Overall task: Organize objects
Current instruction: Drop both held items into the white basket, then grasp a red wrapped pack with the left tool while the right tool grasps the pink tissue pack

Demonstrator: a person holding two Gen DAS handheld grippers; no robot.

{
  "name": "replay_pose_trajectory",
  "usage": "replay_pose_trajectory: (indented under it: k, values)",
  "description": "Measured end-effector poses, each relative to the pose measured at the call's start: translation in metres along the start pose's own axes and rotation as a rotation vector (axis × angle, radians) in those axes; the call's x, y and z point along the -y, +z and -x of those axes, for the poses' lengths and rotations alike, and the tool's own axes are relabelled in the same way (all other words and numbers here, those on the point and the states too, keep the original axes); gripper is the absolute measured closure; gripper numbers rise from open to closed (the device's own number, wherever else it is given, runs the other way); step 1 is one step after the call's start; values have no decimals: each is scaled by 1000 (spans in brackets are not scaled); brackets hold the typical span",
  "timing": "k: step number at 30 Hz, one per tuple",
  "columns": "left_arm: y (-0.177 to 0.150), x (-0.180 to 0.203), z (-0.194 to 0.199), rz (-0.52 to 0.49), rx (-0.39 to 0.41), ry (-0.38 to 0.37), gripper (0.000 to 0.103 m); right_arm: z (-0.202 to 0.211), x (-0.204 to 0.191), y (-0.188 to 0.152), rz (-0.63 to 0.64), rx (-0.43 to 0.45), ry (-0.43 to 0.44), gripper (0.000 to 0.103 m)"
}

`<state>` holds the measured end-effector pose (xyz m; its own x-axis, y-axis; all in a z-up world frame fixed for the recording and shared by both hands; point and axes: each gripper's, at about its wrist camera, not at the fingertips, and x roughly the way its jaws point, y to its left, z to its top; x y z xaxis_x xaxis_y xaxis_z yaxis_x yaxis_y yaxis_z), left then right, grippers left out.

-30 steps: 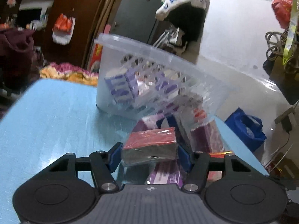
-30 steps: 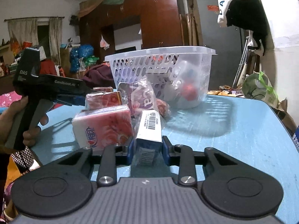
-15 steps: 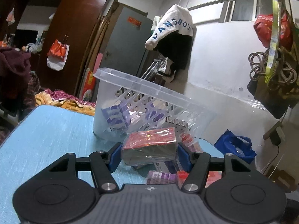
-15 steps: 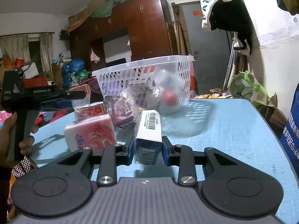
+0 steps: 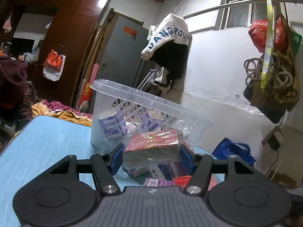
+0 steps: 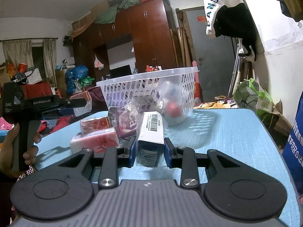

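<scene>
My left gripper (image 5: pixel 151 155) is shut on a red and dark pack in clear wrap (image 5: pixel 151 147), held above the blue table just short of the white perforated basket (image 5: pixel 132 98). My right gripper (image 6: pixel 150 152) is shut on a long white and blue box with a barcode (image 6: pixel 151 130), lifted off the table. From the right wrist view the left gripper (image 6: pixel 83 105) shows at the left, in a person's hand, with the wrapped pack (image 6: pixel 84 104) at its tip. The basket (image 6: pixel 151 75) holds purple packs and a red-and-white item.
Loose packs lie on the blue table (image 6: pixel 236 132): a pink-white one (image 6: pixel 94 141), a red one (image 6: pixel 94 123) and a purple one (image 6: pixel 125 121). More packs (image 5: pixel 170 177) lie below the left gripper. A blue bag (image 5: pixel 233 151) sits beyond the table's edge.
The left gripper has tilted upward and risen slightly with its pack, so the basket sits lower in its view. The right gripper has shifted a little, still holding the box.
</scene>
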<state>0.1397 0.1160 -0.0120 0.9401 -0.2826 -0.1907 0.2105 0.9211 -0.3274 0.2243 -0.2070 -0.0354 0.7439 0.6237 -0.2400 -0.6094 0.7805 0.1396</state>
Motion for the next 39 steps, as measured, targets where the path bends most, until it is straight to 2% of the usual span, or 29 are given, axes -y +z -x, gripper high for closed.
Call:
replay_pose_trajectory:
  k: [4, 7, 10, 12, 16, 19, 20, 21, 22, 23, 24, 26, 28, 30, 32, 36, 39]
  values:
    - [1, -4, 7, 25, 53, 6, 38, 2, -2, 8, 5, 20, 8, 69]
    - [11, -4, 10, 38, 79, 1, 38, -2, -9, 27, 49, 42, 7, 69]
    - [50, 4, 6, 25, 139, -1, 38, -23, -15, 67, 78, 73, 31, 69]
    - [82, 12, -9, 13, 146, 10, 38, -48, -17, 95, 95, 88, 30, 69]
    - [128, 18, -54, 28, 96, 61, 38, -112, -19, 139, 136, 23, -19, 69]
    - [137, 19, -89, 24, 21, 74, 37, -142, -19, 147, 158, -16, -51, 69]
    - [136, 19, -100, 12, -3, 76, 32, -148, -19, 147, 160, -19, -54, 66]
    - [133, 19, -108, -1, -24, 90, 18, -147, -18, 144, 159, -13, -68, 62]
    - [130, 18, -117, -11, -51, 124, 11, -145, -18, 141, 151, -13, -83, 42]
    - [126, 17, -124, -20, -74, 170, 9, -140, -18, 137, 145, -15, -87, 13]
    - [122, 16, -123, -30, -82, 190, 9, -130, -20, 132, 149, -1, -86, 2]
    - [110, 15, -108, -36, -65, 161, 9, -102, -25, 114, 182, 52, -88, 0]
    - [94, 15, -82, -36, -35, 124, 9, -77, -27, 94, 164, 56, -86, 0]
    - [73, 14, -53, -32, -24, 111, 6, -55, -30, 69, 118, 61, -35, 0]
    - [48, 15, -27, -31, -21, 50, 6, -35, -36, 36, 99, 34, 32, 0]
    - [5, 23, 6, -60, -23, -18, 6, -20, -54, -4, 108, 0, 104, 0]
    - [-10, 27, 6, -41, -57, -68, 6, -33, -65, -9, 154, -45, 106, 0]
